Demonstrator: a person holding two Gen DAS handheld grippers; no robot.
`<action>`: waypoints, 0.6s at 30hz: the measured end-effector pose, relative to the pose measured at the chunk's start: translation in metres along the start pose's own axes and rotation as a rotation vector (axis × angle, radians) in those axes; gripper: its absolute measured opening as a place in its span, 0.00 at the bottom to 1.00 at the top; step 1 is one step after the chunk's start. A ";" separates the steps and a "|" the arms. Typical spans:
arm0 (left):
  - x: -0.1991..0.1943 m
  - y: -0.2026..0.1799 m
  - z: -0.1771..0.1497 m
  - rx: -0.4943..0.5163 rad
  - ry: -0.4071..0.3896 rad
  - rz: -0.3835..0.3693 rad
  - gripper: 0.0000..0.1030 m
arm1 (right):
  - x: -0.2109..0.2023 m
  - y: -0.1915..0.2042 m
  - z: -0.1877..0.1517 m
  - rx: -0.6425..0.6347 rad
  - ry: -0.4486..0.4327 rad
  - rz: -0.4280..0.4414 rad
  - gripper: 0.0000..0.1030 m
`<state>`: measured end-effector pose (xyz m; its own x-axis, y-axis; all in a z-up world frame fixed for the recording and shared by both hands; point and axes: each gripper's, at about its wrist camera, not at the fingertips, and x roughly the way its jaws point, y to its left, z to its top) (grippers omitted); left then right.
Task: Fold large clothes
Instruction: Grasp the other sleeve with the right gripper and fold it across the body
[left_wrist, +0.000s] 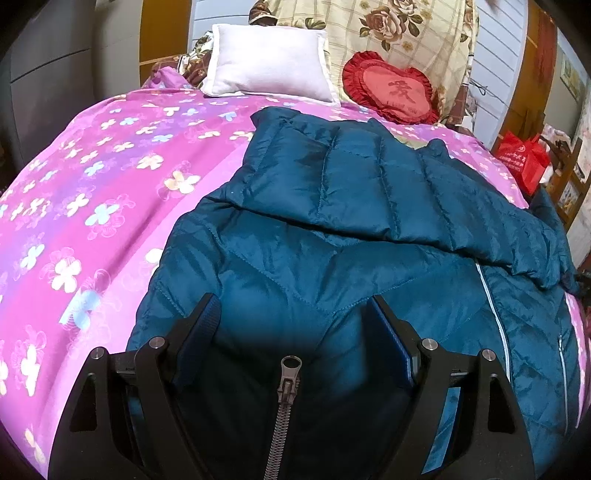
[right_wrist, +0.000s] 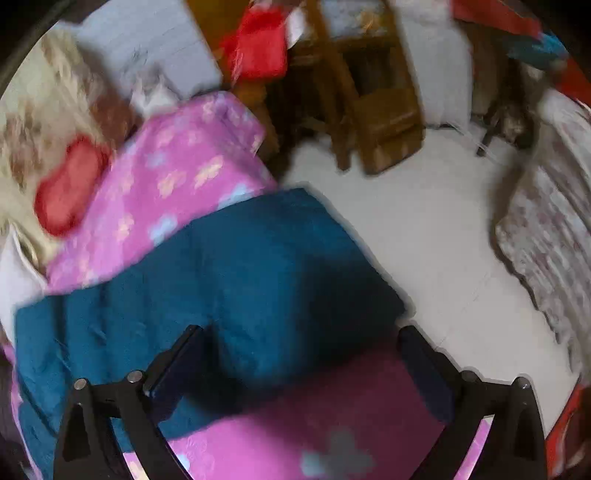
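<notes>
The left gripper (left_wrist: 291, 317) stands wide, jaws released, straddling the jacket (left_wrist: 332, 236) near its zipper (left_wrist: 286, 398) at bottom centre. The right gripper (right_wrist: 299, 354) is also spread, empty, above the jacket's (right_wrist: 229, 277) edge in a blurred frame. The jacket lies on the pink bedspread (left_wrist: 92, 184), one sleeve folded across; its long axis runs from bottom centre toward the pillow (left_wrist: 269, 66) at top. Best pinch one layer at the hem, both sides level, before lifting.
</notes>
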<state>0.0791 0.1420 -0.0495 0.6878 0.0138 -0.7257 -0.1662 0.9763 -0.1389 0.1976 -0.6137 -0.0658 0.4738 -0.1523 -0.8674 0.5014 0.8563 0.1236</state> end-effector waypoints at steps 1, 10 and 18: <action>0.000 0.000 0.000 -0.001 0.000 0.001 0.79 | 0.005 0.010 0.001 -0.055 -0.001 -0.034 1.00; 0.000 0.000 0.000 -0.010 -0.003 -0.002 0.79 | -0.084 0.061 -0.033 -0.198 -0.327 -0.158 0.21; -0.001 0.005 -0.001 -0.029 -0.003 -0.013 0.79 | -0.201 0.185 -0.125 -0.404 -0.472 -0.023 0.21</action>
<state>0.0774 0.1463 -0.0501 0.6923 0.0017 -0.7216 -0.1774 0.9697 -0.1679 0.1051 -0.3630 0.0712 0.7813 -0.2959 -0.5496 0.2458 0.9552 -0.1649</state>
